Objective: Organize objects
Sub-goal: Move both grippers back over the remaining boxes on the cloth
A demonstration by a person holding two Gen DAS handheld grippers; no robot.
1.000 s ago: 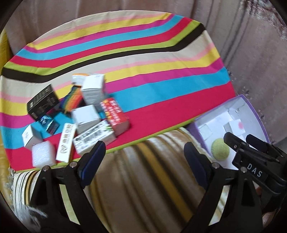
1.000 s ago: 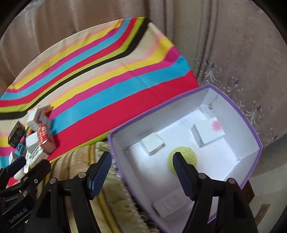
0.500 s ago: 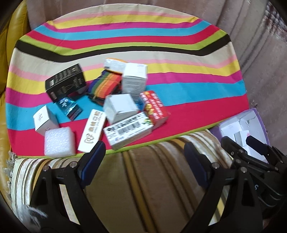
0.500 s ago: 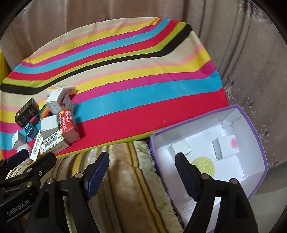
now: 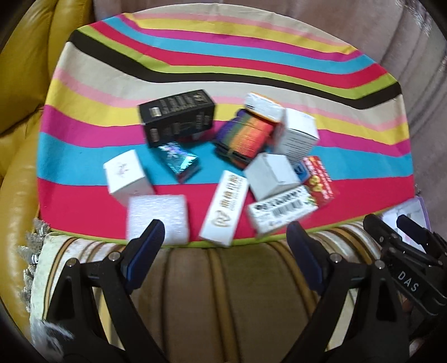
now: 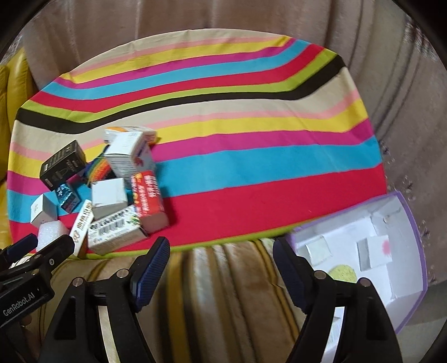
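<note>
Several small boxes lie in a pile on the striped cloth [image 5: 223, 69]: a black box [image 5: 177, 117], a white foam block [image 5: 157, 217], a long white box [image 5: 225, 208], a barcode box [image 5: 282, 212], a red box [image 5: 320, 181]. The pile also shows in the right wrist view, with the red box [image 6: 148, 201] at its right. A purple-edged white box [image 6: 408, 231] at the right holds two small white boxes and a yellow-green disc [image 6: 342, 275]. My left gripper [image 5: 223, 245] is open and empty just short of the pile. My right gripper [image 6: 220, 268] is open and empty beside the purple box.
The striped cloth [image 6: 251, 167] covers a seat cushion with a beige striped front edge [image 5: 223, 279]. A yellow leather armrest [image 5: 19, 111] stands at the left. Beige upholstery [image 6: 223, 19] rises behind. The right gripper's body [image 5: 405, 268] shows in the left wrist view.
Both views have swung left. The pile has come toward the middle of the left view; the purple box has slid to the right edge of both views.
</note>
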